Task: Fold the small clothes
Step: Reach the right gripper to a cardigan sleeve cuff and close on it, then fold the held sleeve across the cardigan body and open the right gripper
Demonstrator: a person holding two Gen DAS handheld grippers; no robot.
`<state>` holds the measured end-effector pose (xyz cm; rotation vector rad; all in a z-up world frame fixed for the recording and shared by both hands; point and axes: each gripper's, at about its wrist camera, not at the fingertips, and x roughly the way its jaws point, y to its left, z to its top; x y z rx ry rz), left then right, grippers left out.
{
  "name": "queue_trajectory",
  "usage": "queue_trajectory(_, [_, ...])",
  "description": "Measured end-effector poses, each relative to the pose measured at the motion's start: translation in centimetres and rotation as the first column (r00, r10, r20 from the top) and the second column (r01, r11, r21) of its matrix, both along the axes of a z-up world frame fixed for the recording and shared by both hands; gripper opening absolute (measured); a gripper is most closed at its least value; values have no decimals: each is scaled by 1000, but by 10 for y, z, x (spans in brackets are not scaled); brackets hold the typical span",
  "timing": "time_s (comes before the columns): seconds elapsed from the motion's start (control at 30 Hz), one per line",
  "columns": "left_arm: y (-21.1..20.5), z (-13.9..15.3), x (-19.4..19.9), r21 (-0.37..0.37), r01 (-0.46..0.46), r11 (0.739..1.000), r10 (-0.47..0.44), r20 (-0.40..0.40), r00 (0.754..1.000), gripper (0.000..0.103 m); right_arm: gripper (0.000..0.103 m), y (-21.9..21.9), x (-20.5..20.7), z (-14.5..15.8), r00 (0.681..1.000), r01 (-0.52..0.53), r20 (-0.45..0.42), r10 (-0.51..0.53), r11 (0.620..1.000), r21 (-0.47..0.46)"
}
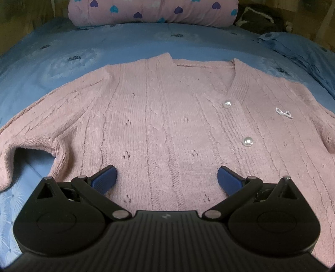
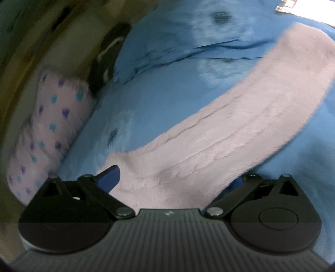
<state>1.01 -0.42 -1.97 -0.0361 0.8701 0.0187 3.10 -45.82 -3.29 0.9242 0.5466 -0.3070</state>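
cardigan: a pink knit cardigan (image 1: 167, 117) lies spread face up on a blue bedsheet (image 1: 62, 62), filling the middle of the left wrist frame, neckline toward the top, pearl buttons (image 1: 247, 141) at centre right.
sleeves: one sleeve (image 1: 25, 142) trails to the lower left of the left wrist frame; the other sleeve (image 2: 240, 125) runs as a diagonal band from bottom centre to upper right of the right wrist frame.
left gripper: the left gripper (image 1: 167, 177) hangs over the hem at bottom centre, jaws spread wide, nothing between them.
right gripper: the right gripper (image 2: 175, 177) sits at the near end of the sleeve, jaws apart with knit lying between them; the frame is blurred and one finger is mostly hidden under the fabric, so a grasp looks not yet made, though that is uncertain.
surroundings: a pink heart-print pillow (image 1: 155, 12) lies at the top of the left wrist frame, well apart from the cardigan.
progress: early by the look of it; the body lies flat and no fold shows in sleeves or sides.
left to do: both sleeves to bring in over the body, then the body to fold up.
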Motion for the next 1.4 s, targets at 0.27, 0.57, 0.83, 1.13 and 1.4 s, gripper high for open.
queue_trajectory(0.27, [2, 3, -2, -18, -7, 1000, 7, 5, 1000, 103, 61, -8, 0, 3, 998, 54, -31, -54, 998, -27])
queue_trajectory(0.57, [5, 12, -3, -63, 9, 998, -8, 16, 1000, 103, 14, -18, -8, 19, 994, 67, 97, -57, 993, -94])
queue_trajectory(0.83, [10, 17, -3, -90, -2, 996, 4, 30, 1000, 103, 13, 32, -1, 73, 949, -137, 237, 208, 949, -286])
queue_trajectory(1.13, [24, 26, -4, -80, -43, 996, 47, 58, 997, 103, 13, 148, 6, 99, 755, -437, 176, 631, 686, -582])
queue_trajectory(1.4, [26, 31, -3, -41, -60, 997, 63, 79, 995, 103, 15, 221, 27, 43, 641, -642, -10, 768, 529, -555])
